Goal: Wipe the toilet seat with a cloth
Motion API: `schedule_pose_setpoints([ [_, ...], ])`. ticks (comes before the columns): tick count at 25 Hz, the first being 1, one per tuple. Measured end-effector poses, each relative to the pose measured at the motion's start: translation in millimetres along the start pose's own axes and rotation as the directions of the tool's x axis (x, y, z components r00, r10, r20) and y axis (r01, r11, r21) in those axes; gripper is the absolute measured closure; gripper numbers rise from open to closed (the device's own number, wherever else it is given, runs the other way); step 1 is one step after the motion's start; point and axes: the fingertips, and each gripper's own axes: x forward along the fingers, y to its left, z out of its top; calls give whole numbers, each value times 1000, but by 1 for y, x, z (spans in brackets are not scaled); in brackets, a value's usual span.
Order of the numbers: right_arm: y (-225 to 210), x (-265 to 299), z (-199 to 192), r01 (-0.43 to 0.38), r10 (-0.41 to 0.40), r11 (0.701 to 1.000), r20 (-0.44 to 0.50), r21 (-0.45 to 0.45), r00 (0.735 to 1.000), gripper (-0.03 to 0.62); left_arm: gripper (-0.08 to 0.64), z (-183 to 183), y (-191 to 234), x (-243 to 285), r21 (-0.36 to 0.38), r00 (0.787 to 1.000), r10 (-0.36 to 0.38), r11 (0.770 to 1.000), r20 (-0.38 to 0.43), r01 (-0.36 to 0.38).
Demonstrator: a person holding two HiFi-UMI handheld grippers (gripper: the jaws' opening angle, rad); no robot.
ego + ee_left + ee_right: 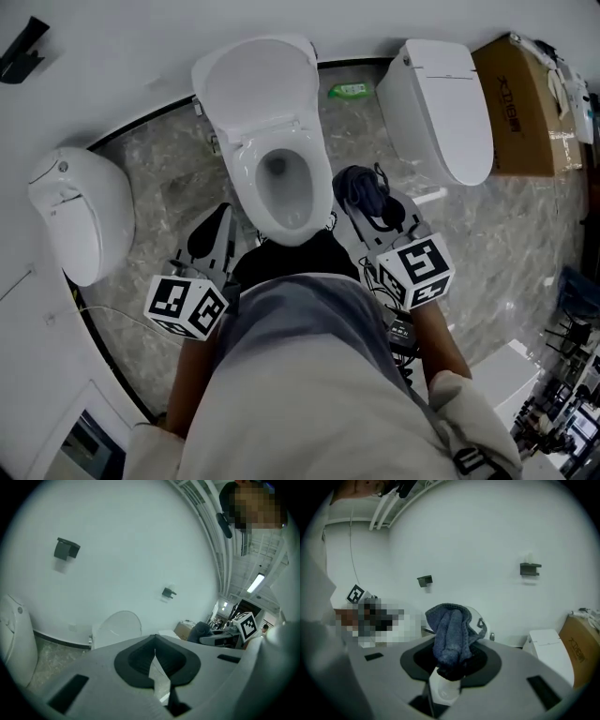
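Glossy white oval toilet seat (242,178) at frame centre in head view, smooth rounded lid (258,84) raised, grey marbled floor (169,169) around. Bunched blue-grey terry cloth (450,637) pinched in the right tool (449,670), just right of the seat rim. The left tool (154,663) has jaws pressed together, nothing between, lower left of the bowl.

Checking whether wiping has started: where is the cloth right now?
The blue cloth is clamped in the right claw, just right of the toilet seat in the head view.
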Motion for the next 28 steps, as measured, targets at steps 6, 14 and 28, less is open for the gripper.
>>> schedule_pose_setpoints([
  [6,18,-18,32,-20,21,1000,53,-24,998,482,551,40,-7,-7,74,997,-16,997,71,11],
  [14,35,-37,61,-13,17,999,129,-35,991,489,551,69,-18,-22,104,988,-40,994,147,25],
  [28,55,-54,84,-33,38,999,200,-28,979,491,551,61,-16,-35,162,994,-15,987,106,-3],
])
